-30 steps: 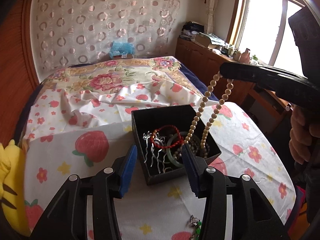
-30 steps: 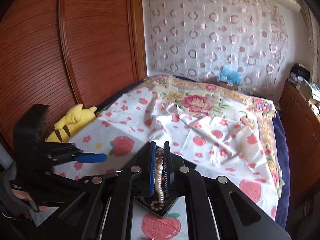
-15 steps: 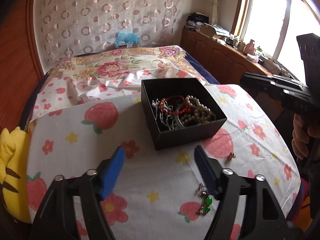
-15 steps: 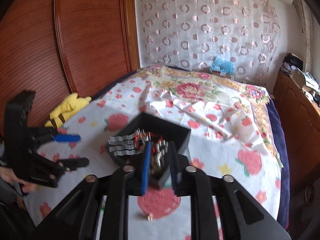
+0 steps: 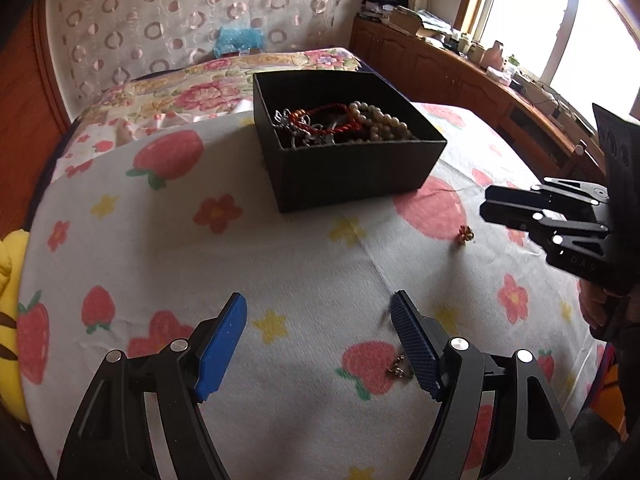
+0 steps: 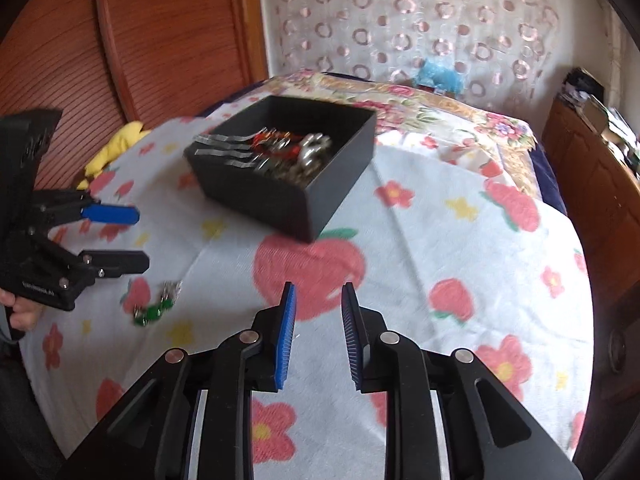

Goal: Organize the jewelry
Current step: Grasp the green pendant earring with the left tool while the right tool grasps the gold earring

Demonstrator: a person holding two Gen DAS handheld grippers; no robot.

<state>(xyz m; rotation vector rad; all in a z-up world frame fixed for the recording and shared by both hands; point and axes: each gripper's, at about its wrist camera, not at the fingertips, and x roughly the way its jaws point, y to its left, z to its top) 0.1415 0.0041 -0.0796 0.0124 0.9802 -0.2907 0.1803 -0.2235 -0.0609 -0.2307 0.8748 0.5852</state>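
A black box (image 5: 352, 172) stands on the strawberry-print cloth and holds a beige bead necklace (image 5: 380, 120), a red cord bracelet (image 5: 320, 114) and silver pieces. It also shows in the right wrist view (image 6: 256, 196). My left gripper (image 5: 318, 308) is open and empty, low over the cloth in front of the box. A small silver piece (image 5: 399, 368) lies by its right finger. A green and silver piece (image 6: 154, 308) lies on the cloth near the left gripper (image 6: 136, 240). A small red-gold piece (image 5: 465, 235) lies near my right gripper (image 5: 486, 206). My right gripper (image 6: 318, 292) is open and empty.
A yellow plush toy (image 5: 10, 280) sits at the left edge of the bed. A wooden cabinet (image 5: 460, 76) with clutter runs under the window at the right. A wooden wardrobe (image 6: 120, 40) stands at the left. A blue bag (image 6: 440, 74) lies at the bed's head.
The right gripper let the bead necklace down into the box, opened and drew back. Both grippers pulled away from the box and lowered toward the cloth.
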